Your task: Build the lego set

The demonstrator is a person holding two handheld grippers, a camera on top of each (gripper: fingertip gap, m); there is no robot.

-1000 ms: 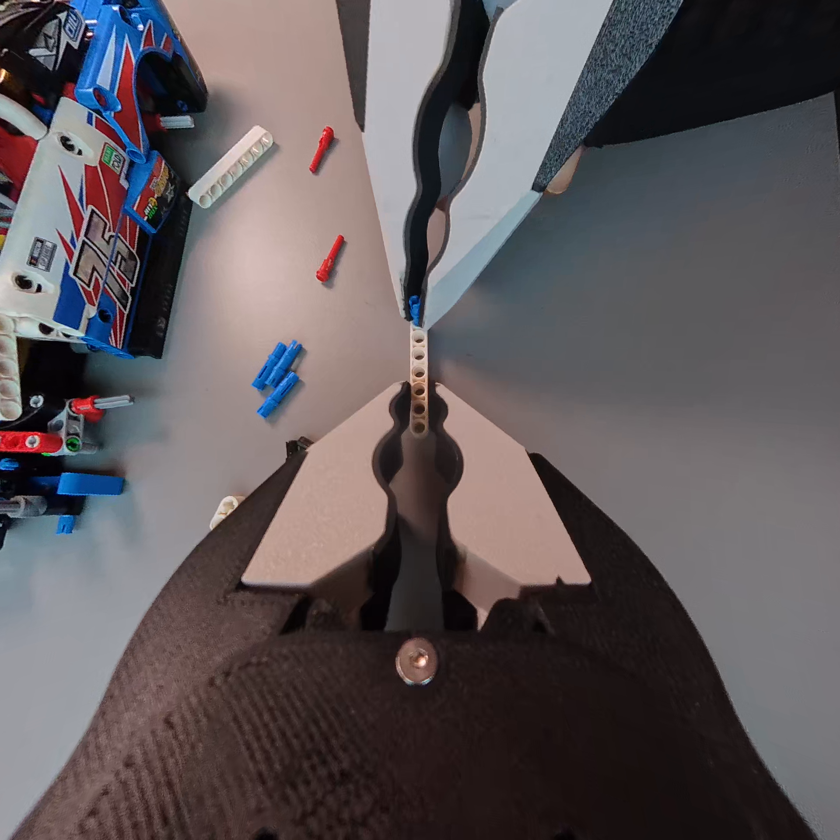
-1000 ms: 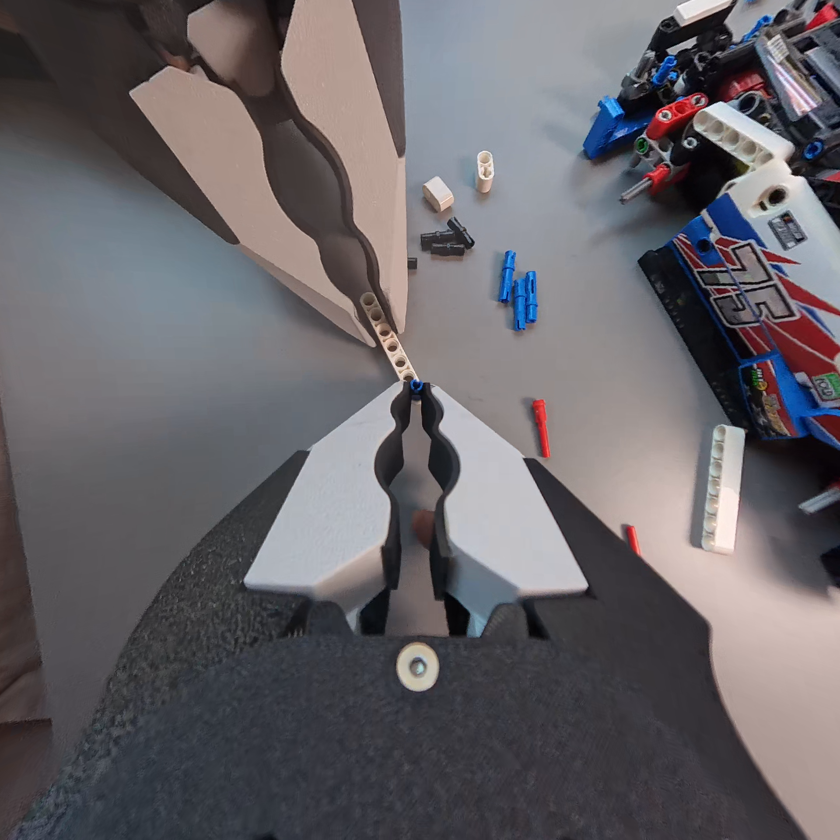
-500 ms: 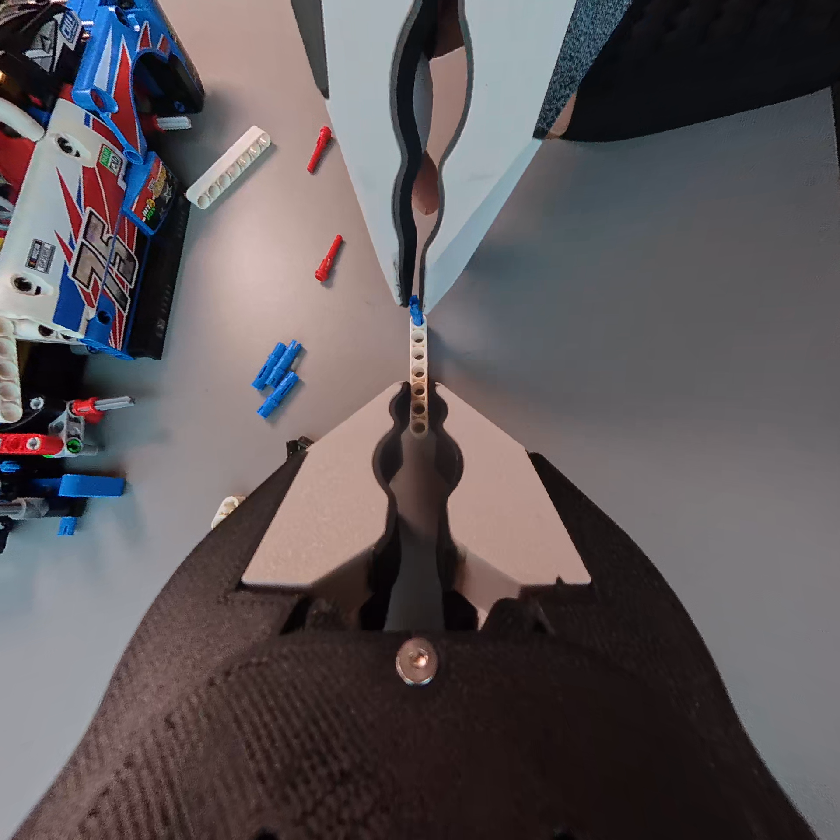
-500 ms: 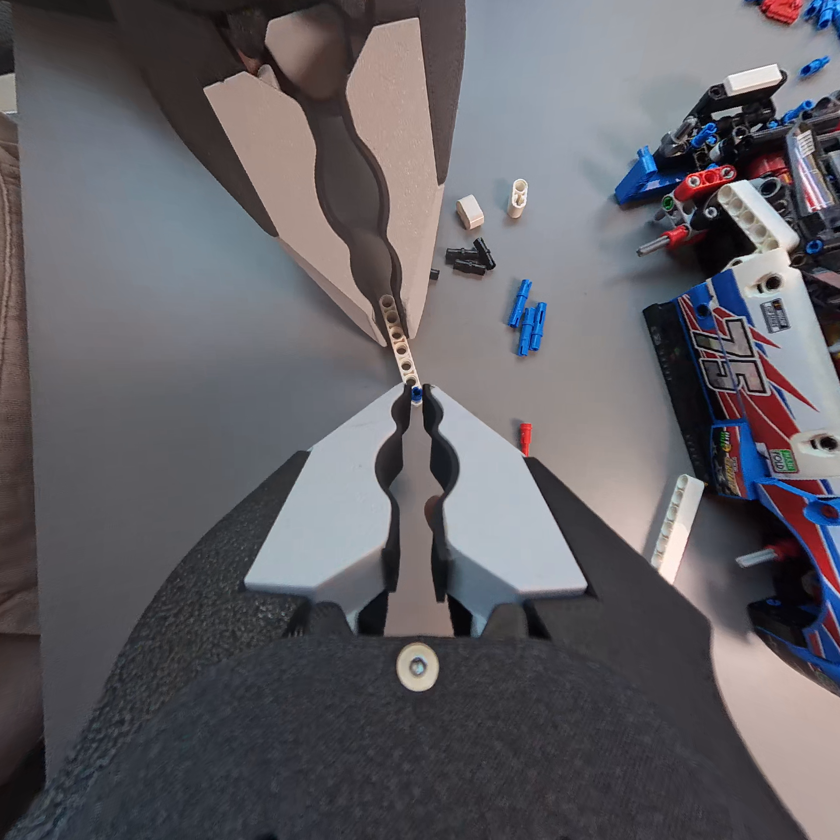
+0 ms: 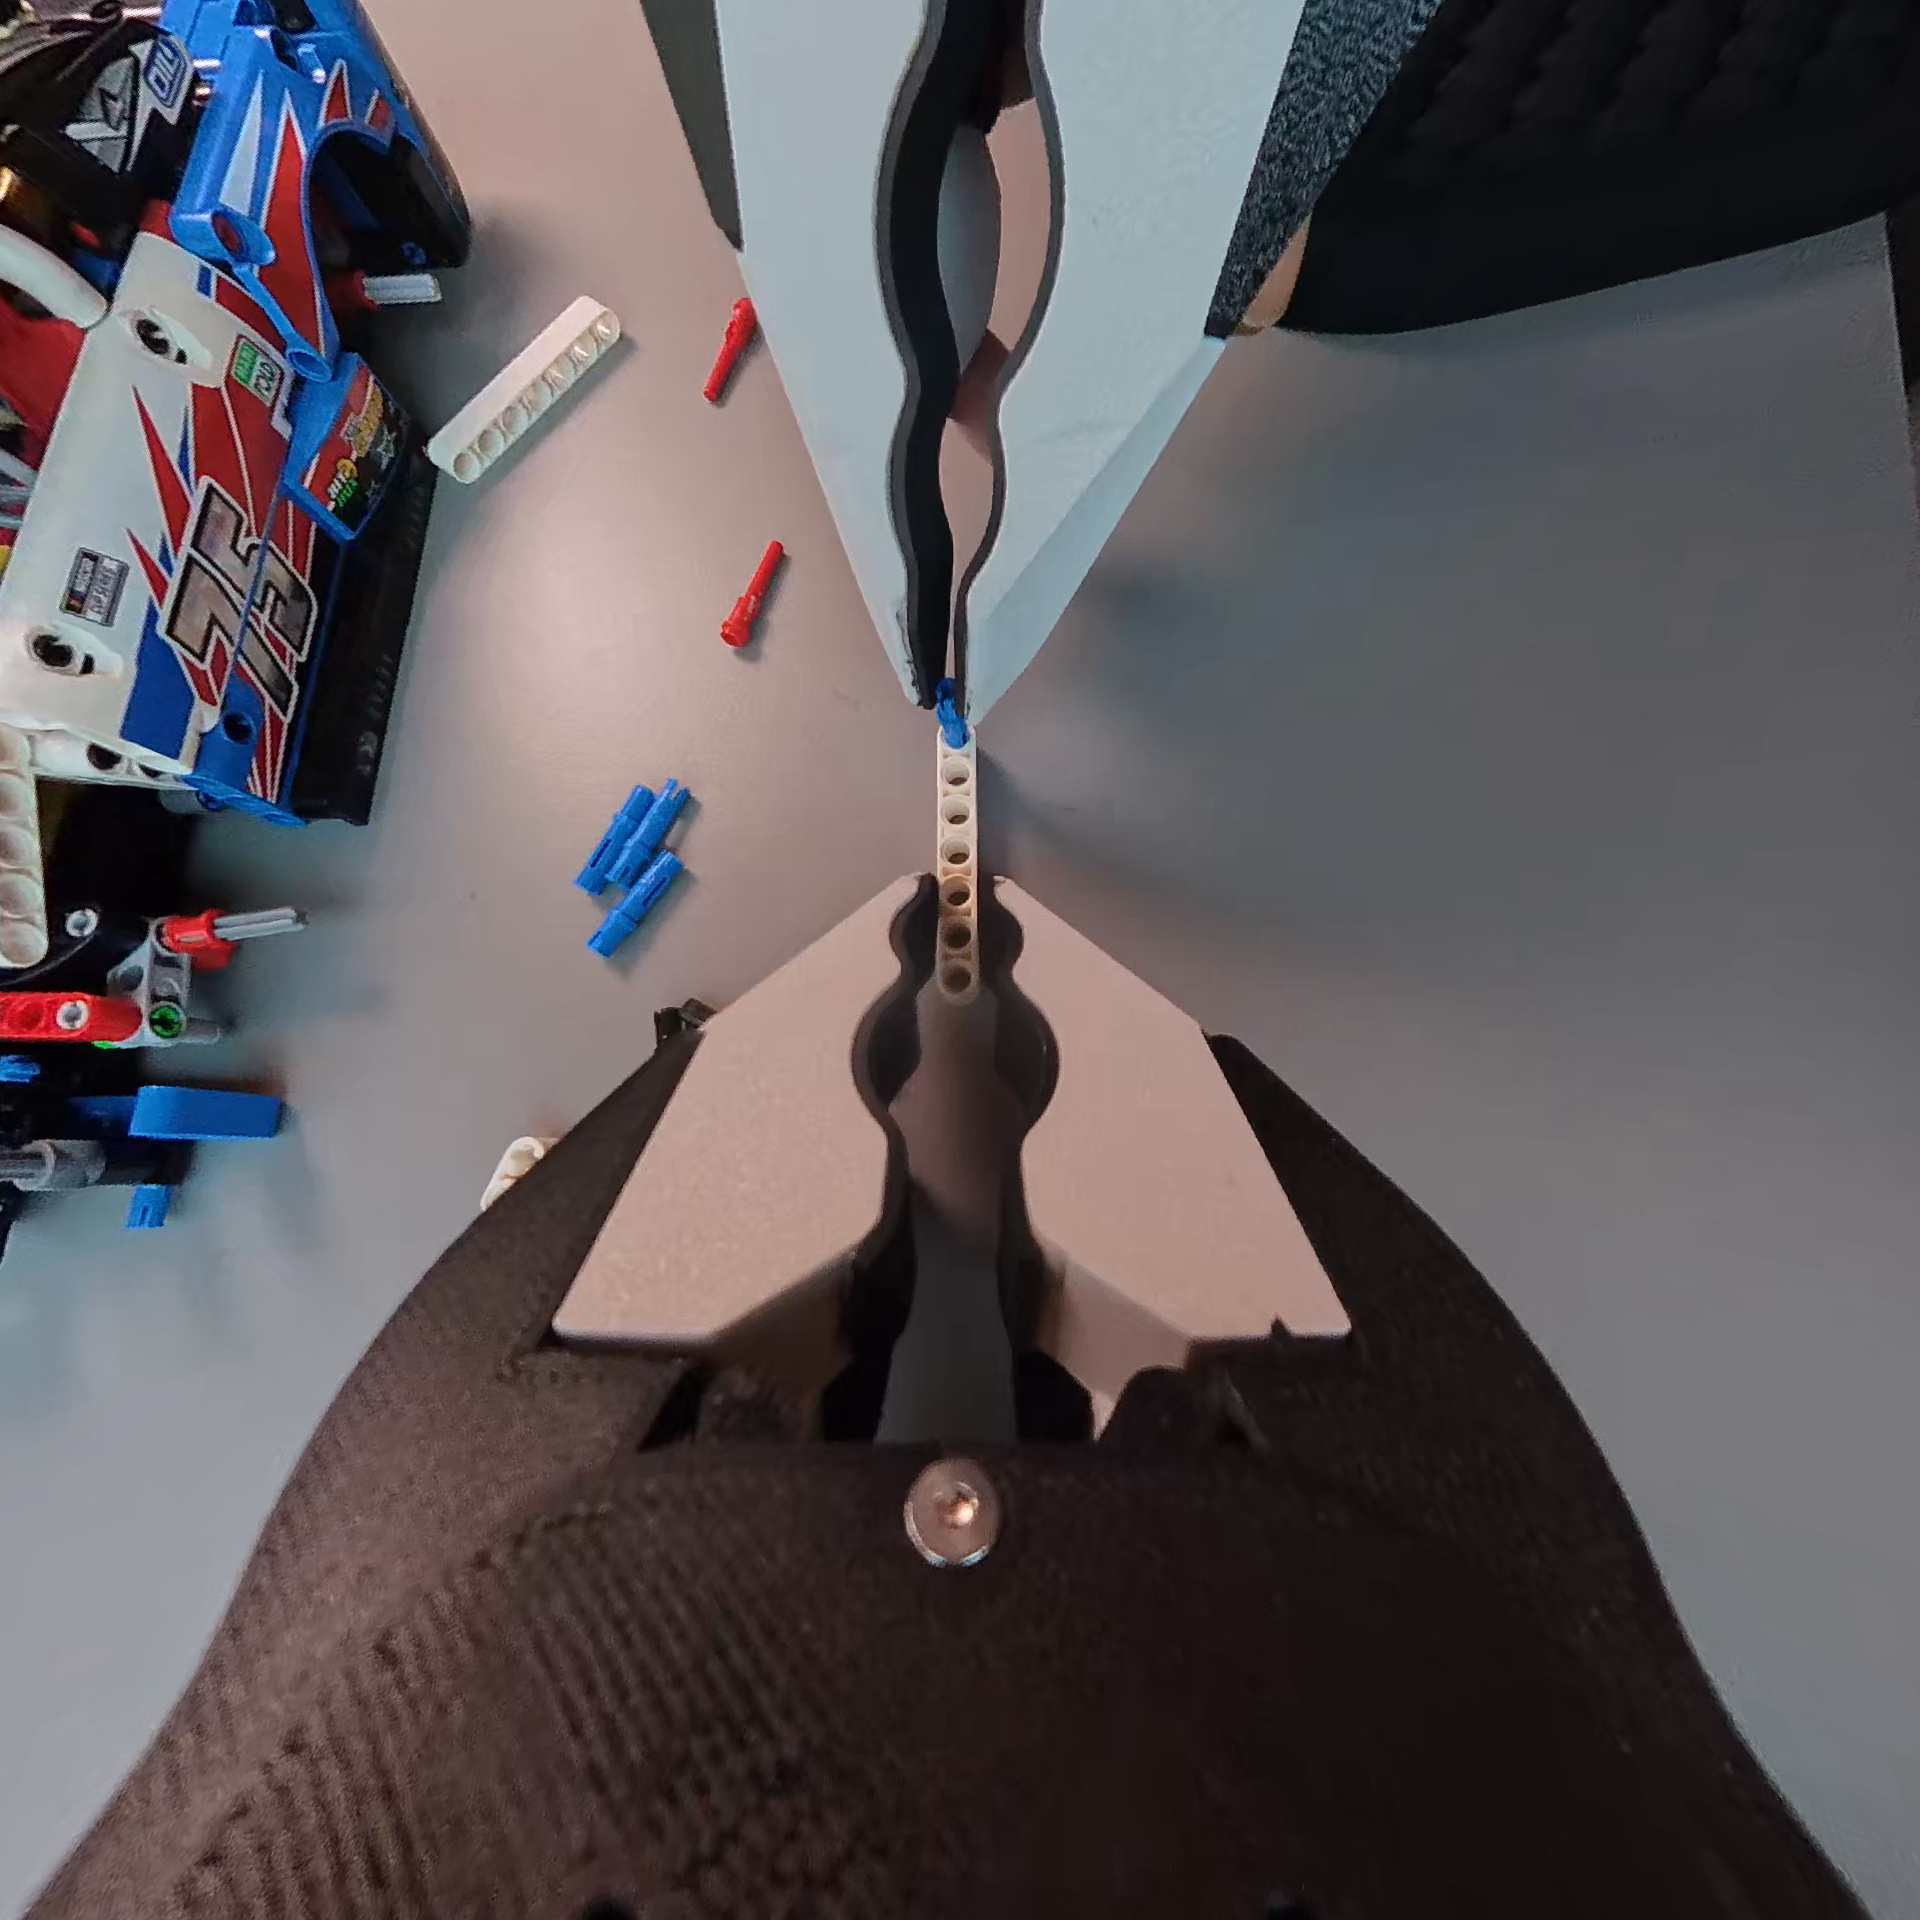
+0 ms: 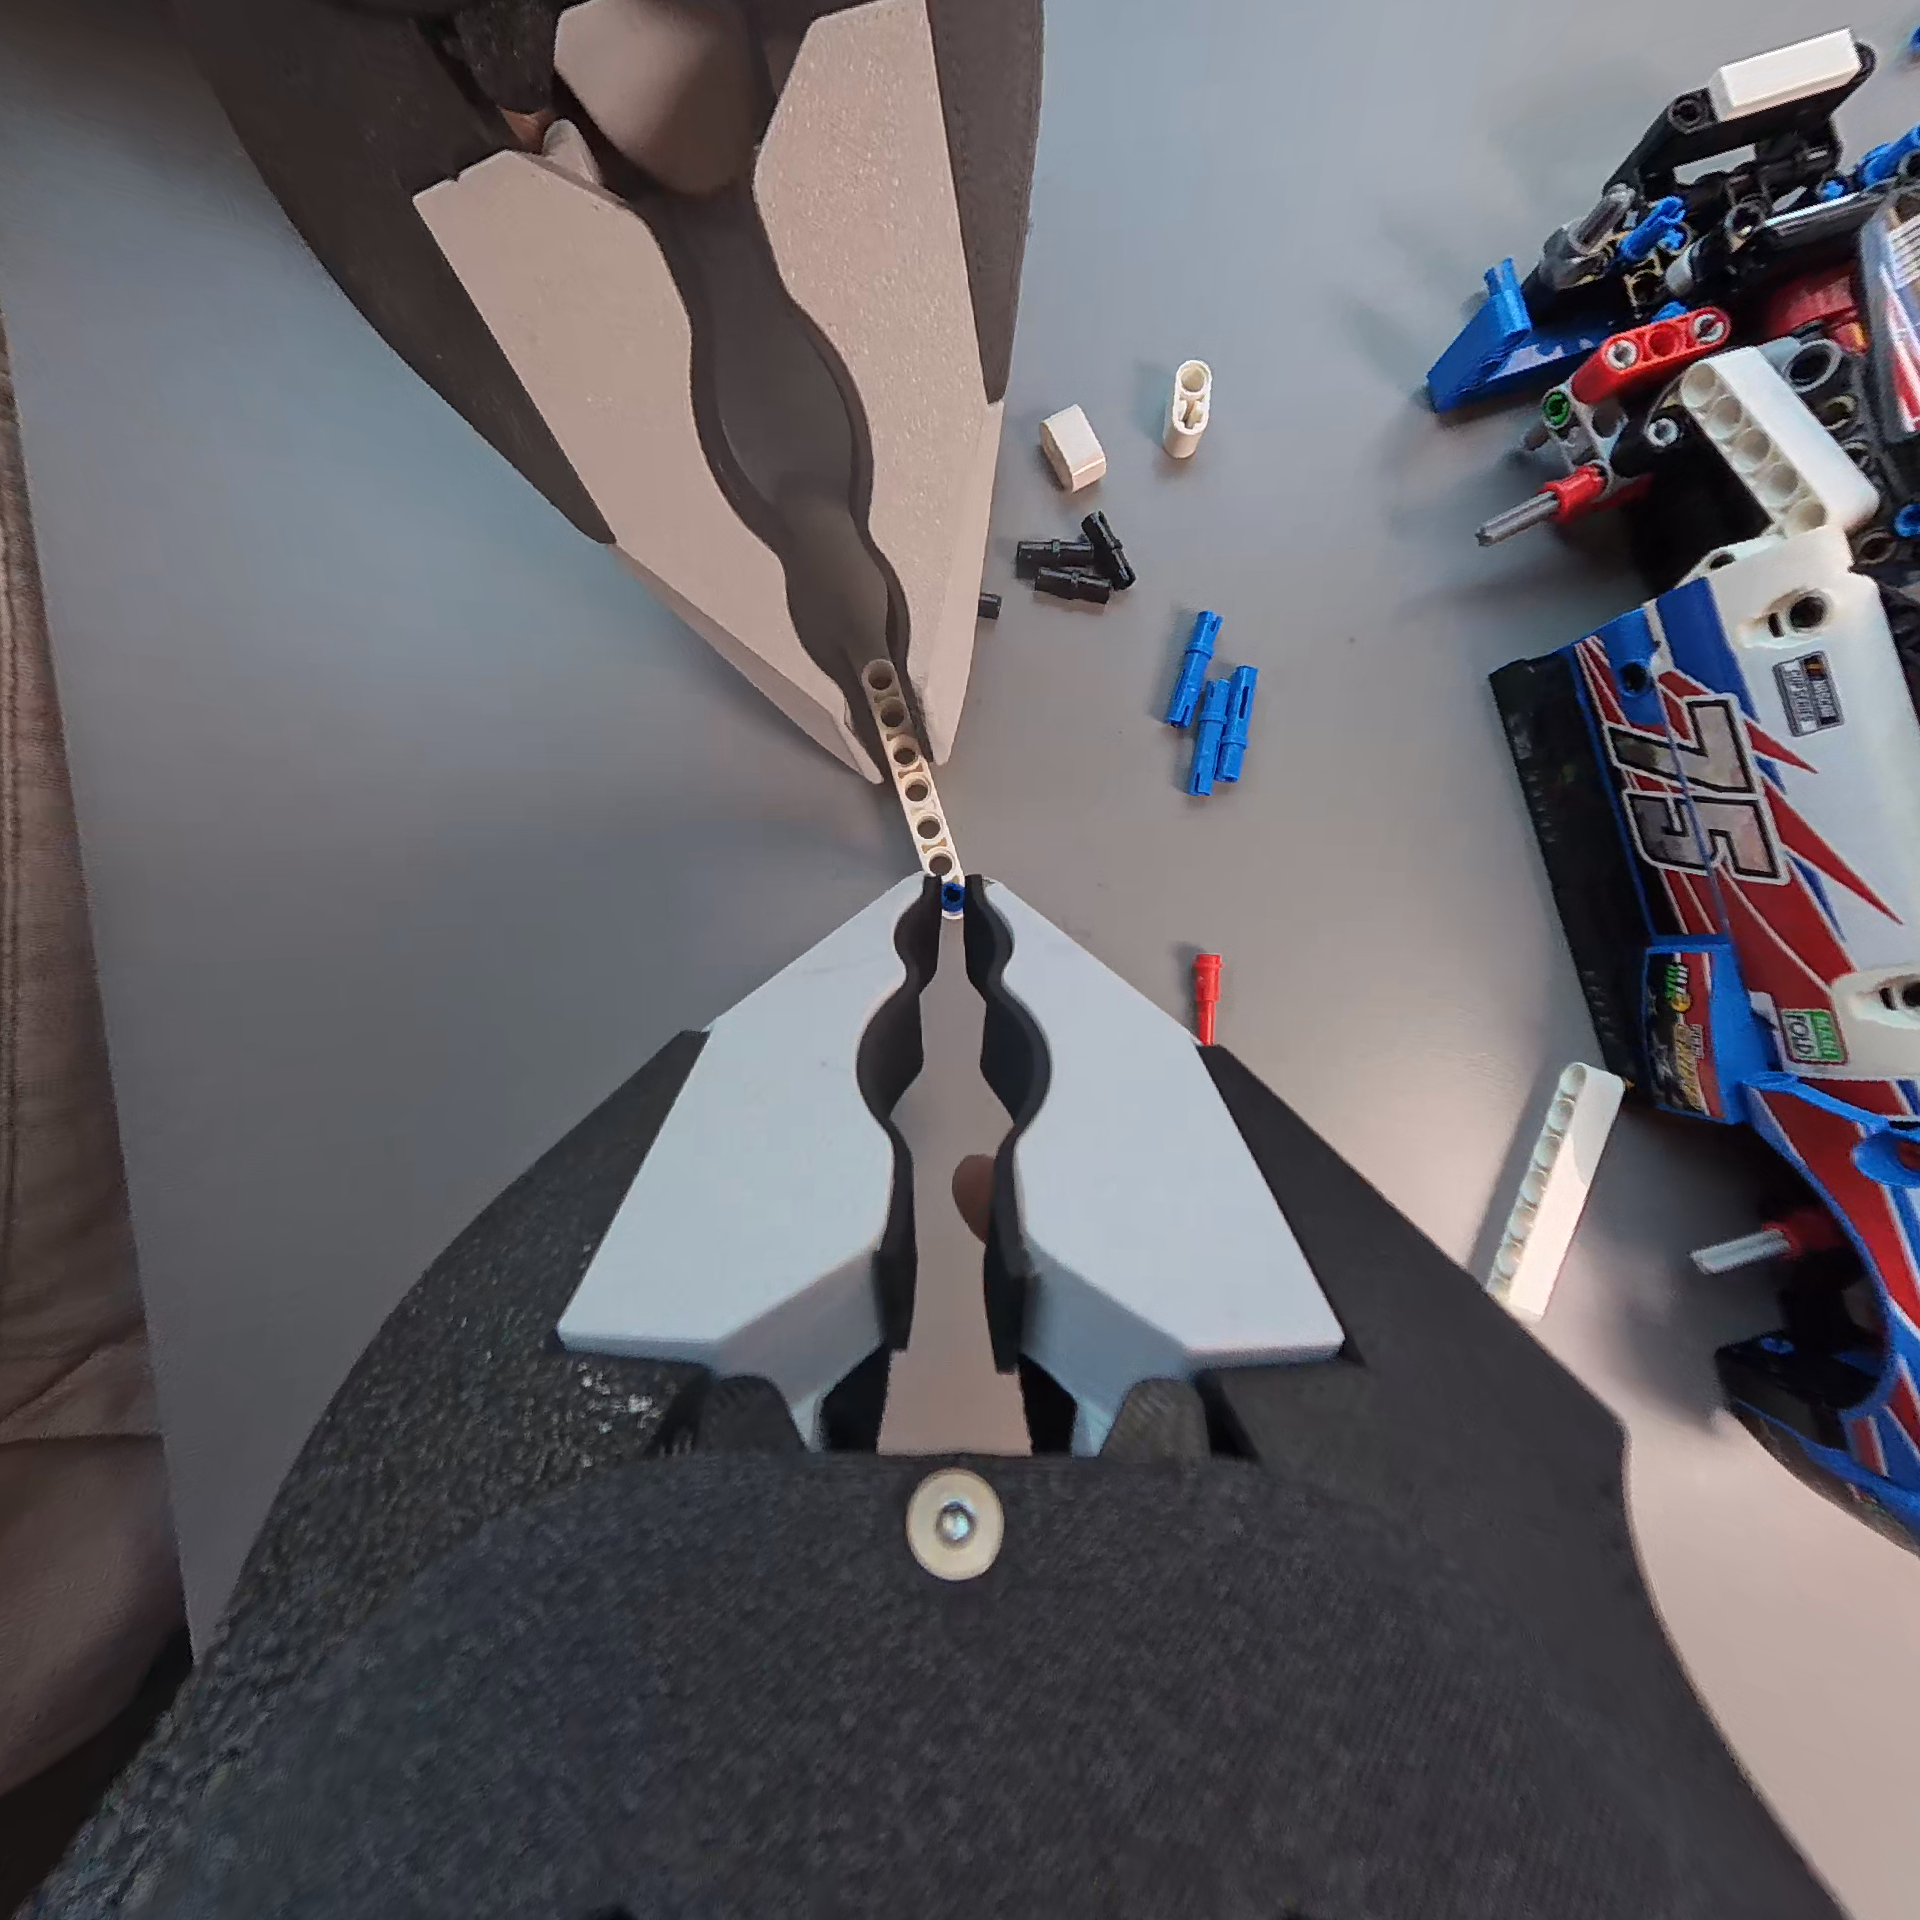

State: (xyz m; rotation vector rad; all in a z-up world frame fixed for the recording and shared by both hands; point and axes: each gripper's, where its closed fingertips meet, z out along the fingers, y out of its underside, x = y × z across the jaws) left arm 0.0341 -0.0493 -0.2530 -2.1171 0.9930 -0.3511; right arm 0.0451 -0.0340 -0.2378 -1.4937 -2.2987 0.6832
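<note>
Beam (image 5: 956, 831) spans left gripper (image 5: 957, 883) and right gripper (image 6: 951, 883).

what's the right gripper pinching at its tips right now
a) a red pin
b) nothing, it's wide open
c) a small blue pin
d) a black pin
c: the right gripper is closed on a small blue pin that meets the end hole of the white holed beam, which the left gripper grips at its other end.
</note>
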